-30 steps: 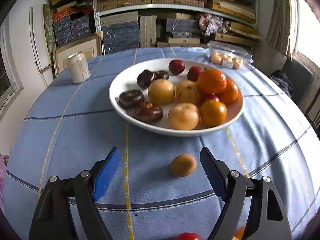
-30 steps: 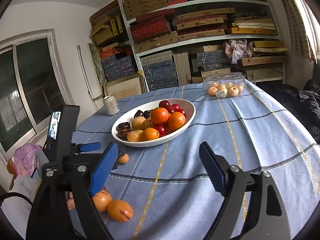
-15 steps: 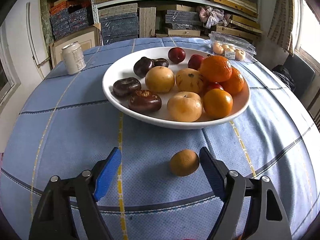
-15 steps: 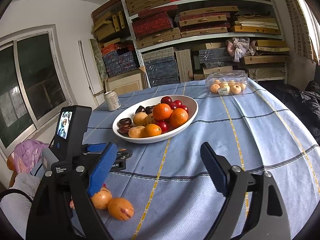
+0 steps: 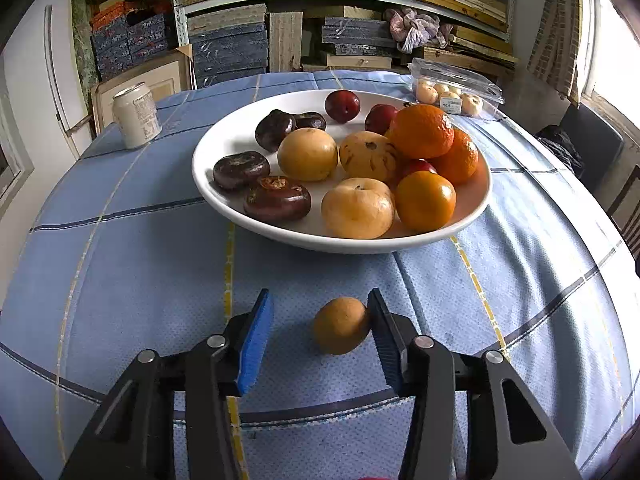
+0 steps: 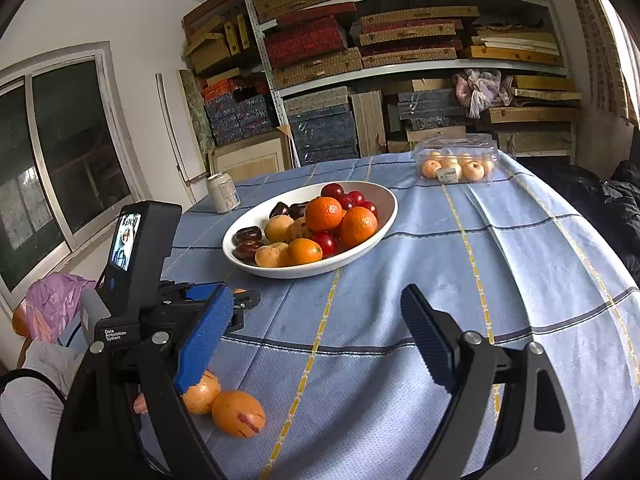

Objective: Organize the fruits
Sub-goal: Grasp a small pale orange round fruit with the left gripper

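Note:
A small yellow-brown fruit (image 5: 340, 330) lies on the blue cloth in front of the white bowl (image 5: 340, 245) of oranges, yellow fruits, dark fruits and red plums. My left gripper (image 5: 320, 297) straddles it with jaws closing: the right pad (image 5: 384, 340) is at the fruit's side, while the blue left pad (image 5: 256, 344) stands a gap away. In the right wrist view, my right gripper (image 6: 316, 296) hovers open over bare cloth, short of the bowl (image 6: 386, 200). The left gripper (image 6: 236, 300) shows at its left, and two loose orange fruits (image 6: 238, 414) lie near the table's front edge.
A drink can (image 5: 136, 114) stands left of the bowl, and a clear box of small fruits (image 5: 452, 90) sits far right. Shelves of stacked boxes fill the back wall. A pink bag (image 6: 56, 300) and a person's sleeve (image 6: 40, 380) are at the left edge.
The left gripper's jaws have drawn much closer together around the small fruit, which has not moved. The right gripper stays as it was.

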Tool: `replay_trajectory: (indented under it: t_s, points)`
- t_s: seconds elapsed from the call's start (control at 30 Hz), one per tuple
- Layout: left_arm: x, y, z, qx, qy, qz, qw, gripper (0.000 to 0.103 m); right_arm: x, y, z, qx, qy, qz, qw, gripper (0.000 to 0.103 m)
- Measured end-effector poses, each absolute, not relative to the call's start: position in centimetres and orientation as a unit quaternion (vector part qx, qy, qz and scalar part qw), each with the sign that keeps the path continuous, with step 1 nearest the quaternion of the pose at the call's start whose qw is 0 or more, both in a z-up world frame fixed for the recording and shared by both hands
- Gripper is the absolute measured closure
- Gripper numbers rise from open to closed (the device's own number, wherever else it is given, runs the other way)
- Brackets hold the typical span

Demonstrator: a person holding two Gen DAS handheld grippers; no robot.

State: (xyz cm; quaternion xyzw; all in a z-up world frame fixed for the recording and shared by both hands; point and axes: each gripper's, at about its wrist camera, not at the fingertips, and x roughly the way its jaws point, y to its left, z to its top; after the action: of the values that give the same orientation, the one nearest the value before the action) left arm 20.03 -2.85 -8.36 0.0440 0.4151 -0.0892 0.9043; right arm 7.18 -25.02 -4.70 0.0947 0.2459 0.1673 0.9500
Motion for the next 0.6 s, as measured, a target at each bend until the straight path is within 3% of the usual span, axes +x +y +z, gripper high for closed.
replay_trajectory:
  t_s: [0.1,0.6]
  points:
    - [19.9,-2.9,-8.3,0.046,0.412,-0.091,0.906,0.076,7.3,-25.0,-4.8,0.095,0.249,0.168,0.949,0.019]
    - [16.3,1.1,-6.4,-0.006,0.391,-0.052,0.919,0.076,7.6,-24.7,-5.4,0.089,0.258,0.183,0.944,0.019]
